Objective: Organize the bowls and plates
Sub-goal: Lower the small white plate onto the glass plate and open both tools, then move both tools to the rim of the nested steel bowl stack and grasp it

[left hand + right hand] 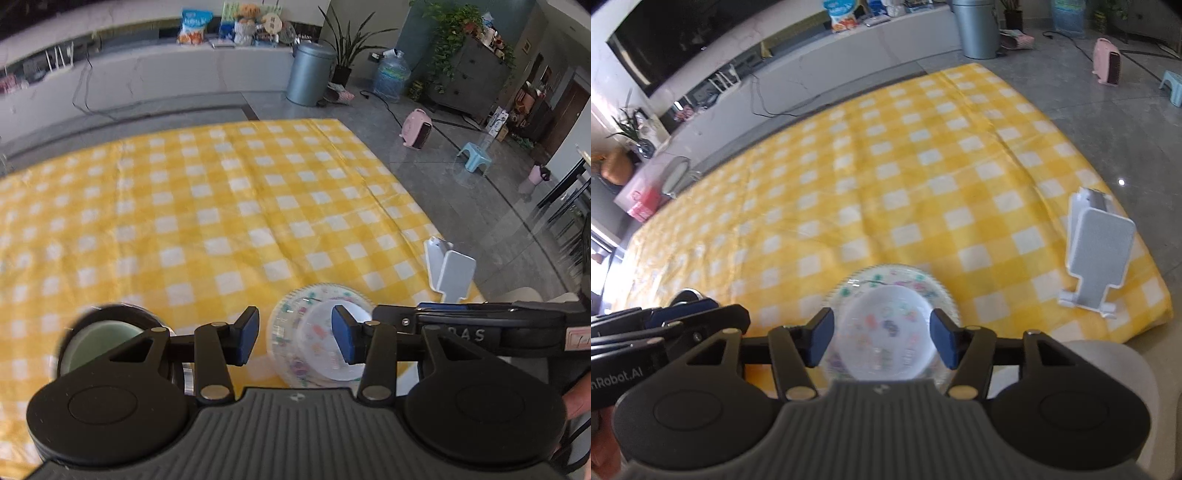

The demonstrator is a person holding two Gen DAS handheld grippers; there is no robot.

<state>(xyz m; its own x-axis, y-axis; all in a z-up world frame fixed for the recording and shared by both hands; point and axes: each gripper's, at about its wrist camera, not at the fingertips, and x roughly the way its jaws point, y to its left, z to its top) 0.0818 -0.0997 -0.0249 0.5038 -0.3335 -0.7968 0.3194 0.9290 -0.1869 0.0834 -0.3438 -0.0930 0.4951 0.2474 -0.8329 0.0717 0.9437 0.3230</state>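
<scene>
A clear patterned plate (291, 314) (886, 284) lies near the front edge of the yellow checked tablecloth (221, 206) (886, 166), with a white patterned bowl (325, 350) (886, 332) sitting in it. A dark bowl with a pale green inside (99, 332) stands to the plate's left. My left gripper (295, 334) is open and empty above the plate's near side. My right gripper (882, 338) is open and empty, its fingers on either side of the white bowl from above. The right gripper's body (480, 328) shows at the right in the left wrist view.
A white plastic rack (448, 269) (1097, 254) stands on the cloth at the right edge. Beyond the table lie a grey floor, a metal bin (310, 72), a pink heater (415, 129) and a blue stool (474, 155).
</scene>
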